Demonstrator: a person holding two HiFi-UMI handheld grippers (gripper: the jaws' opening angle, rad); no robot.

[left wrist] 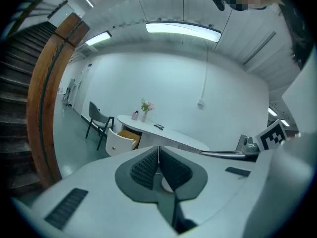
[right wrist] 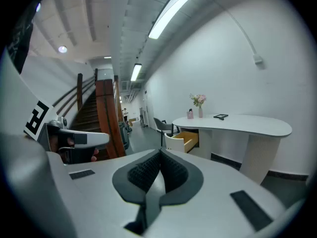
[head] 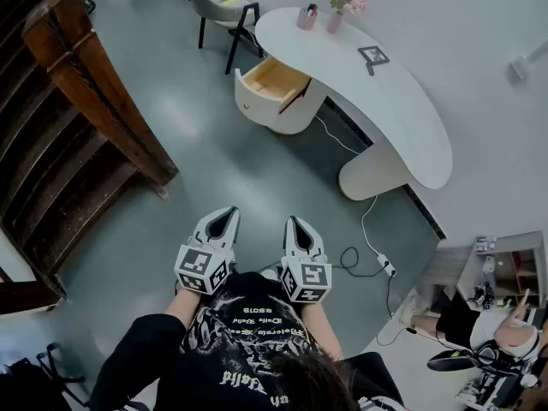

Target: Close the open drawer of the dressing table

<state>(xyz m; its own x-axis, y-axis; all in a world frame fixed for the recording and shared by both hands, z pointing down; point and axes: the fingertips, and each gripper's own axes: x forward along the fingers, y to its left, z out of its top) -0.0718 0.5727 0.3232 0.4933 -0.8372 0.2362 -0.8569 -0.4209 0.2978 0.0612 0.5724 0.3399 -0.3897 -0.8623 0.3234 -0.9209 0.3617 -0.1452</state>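
The white curved dressing table [head: 390,101] stands across the room, and its drawer [head: 272,82] is pulled out at the left end, showing a wooden inside. The same open drawer [left wrist: 128,137] is small and far off in the left gripper view, and the drawer [right wrist: 185,140] is also distant in the right gripper view. My left gripper [head: 224,219] and right gripper [head: 296,227] are held side by side close to the person's body, well short of the table. Both are shut with nothing between the pads.
A wooden staircase with a heavy banister [head: 94,84] fills the left. A dark chair [head: 224,11] stands behind the drawer. A flower vase [head: 341,2], a pink cup [head: 306,15] and a small frame [head: 373,56] sit on the table top. A white cable and power strip [head: 384,265] lie on the floor.
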